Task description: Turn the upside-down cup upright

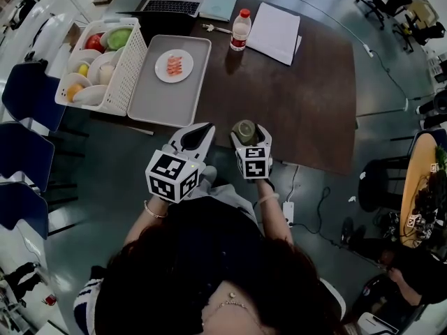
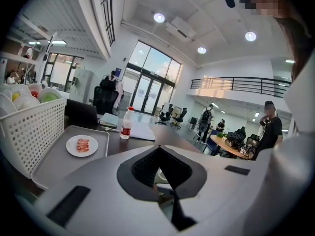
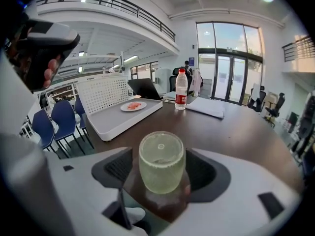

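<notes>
On the bench (image 1: 307, 103): one glass cup (image 3: 161, 162), one bottle (image 1: 240, 30), one tray (image 1: 150, 100), one plate (image 1: 174, 65), one basket (image 1: 131, 65), one laptop (image 1: 171, 7). Two hand-held grippers, left (image 1: 201, 130) and right (image 1: 245, 134).

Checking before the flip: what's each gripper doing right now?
Left gripper: closed, empty.
Right gripper: open around the upside-down cup, not gripping it.

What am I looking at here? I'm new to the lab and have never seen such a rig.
No robot: a person holds a gripper in each hand. One picture comes from a camera on their head, looking down; the other two from cameras riding on the grippers. On the table are a tray with a plate, a basket, a bottle and papers. The left gripper is shut and empty. The right gripper has its jaws open around an upside-down cup; nothing is held.
</notes>
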